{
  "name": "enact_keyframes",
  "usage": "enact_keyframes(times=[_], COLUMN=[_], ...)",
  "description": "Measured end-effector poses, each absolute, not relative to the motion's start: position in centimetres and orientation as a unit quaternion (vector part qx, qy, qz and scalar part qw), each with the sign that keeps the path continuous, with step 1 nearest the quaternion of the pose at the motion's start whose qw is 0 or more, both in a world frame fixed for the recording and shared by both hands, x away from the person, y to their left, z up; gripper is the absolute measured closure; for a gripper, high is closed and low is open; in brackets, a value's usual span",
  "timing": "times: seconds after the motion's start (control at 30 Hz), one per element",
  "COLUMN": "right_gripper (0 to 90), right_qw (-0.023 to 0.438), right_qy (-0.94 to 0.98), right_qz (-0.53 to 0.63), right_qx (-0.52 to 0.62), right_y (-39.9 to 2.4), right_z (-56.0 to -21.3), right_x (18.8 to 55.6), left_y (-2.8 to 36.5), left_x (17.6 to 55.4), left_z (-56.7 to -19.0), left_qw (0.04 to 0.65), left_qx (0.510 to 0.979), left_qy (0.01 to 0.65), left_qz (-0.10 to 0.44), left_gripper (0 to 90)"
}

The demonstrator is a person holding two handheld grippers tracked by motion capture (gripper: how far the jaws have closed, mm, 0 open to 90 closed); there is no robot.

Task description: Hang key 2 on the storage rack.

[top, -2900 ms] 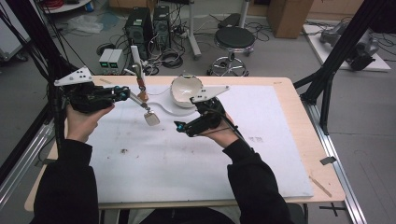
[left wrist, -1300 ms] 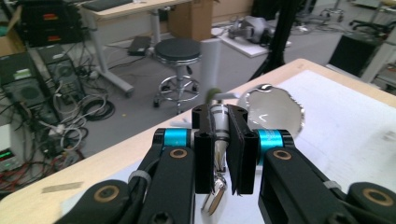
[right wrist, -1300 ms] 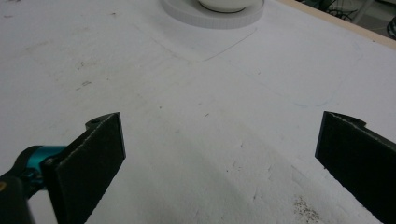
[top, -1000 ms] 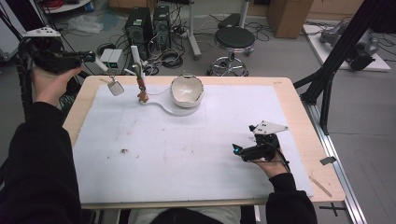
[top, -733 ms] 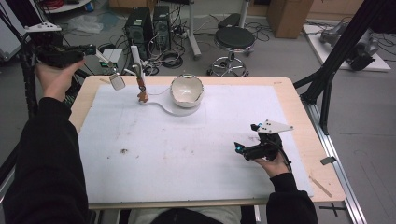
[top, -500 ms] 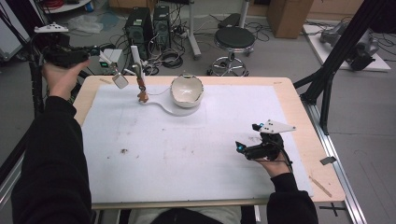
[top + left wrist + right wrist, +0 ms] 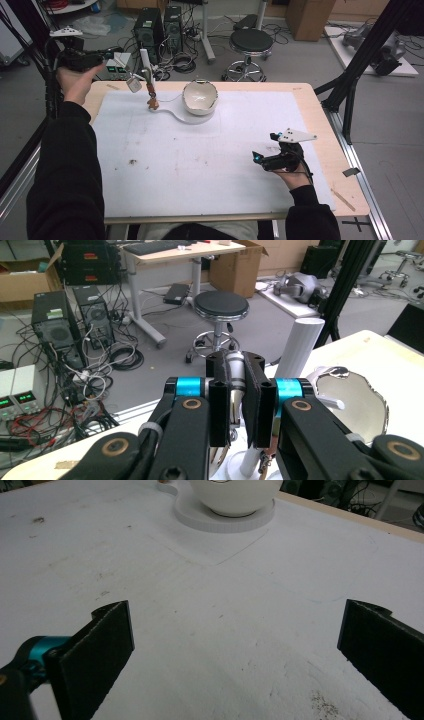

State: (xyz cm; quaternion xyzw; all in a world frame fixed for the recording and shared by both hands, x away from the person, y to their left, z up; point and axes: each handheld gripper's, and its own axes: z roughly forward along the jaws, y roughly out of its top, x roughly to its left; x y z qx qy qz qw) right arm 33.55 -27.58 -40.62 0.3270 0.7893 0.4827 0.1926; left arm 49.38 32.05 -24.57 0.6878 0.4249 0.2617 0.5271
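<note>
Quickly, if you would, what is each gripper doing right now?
Left gripper: shut on a shiny metal spoon handle.
Right gripper: open, holding nothing.

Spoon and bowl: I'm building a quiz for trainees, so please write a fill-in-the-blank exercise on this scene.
1. The left gripper is shut on the shiny handle of a ____.
2. The right gripper, low over the table, has its jaws ____.
3. The bowl on the round base is ____ in colour.
Missing words: spoon; open; white.

A grey floor holds a black round stool point(image 7: 251, 41), computer towers point(image 7: 160, 25), tangled cables and cardboard boxes point(image 7: 239, 264).
</note>
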Motion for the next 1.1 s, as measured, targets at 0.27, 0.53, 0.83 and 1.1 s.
enact_keyframes(times=[0.27, 0.53, 0.83, 1.1], right_gripper=[0.6, 0.6, 0.6, 0.6], right_qw=[0.193, 0.19, 0.192, 0.192], right_qy=[0.788, 0.791, 0.79, 0.787], right_qz=[0.482, 0.479, 0.478, 0.48], right_qx=[0.33, 0.33, 0.332, 0.337], right_y=[-27.6, -27.5, -27.7, -27.9], right_z=[-40.7, -41.0, -41.0, -41.0], right_x=[33.5, 33.7, 33.6, 33.5], left_y=[31.9, 31.4, 30.6, 29.5], left_x=[50.0, 50.4, 50.4, 50.4], left_z=[-24.9, -25.4, -25.7, -25.9], left_qw=[0.544, 0.55, 0.54, 0.539], left_qx=[0.678, 0.678, 0.692, 0.702], left_qy=[0.421, 0.414, 0.411, 0.407], left_qz=[0.259, 0.257, 0.246, 0.228], left_gripper=[82.4, 82.3, 82.2, 81.8])
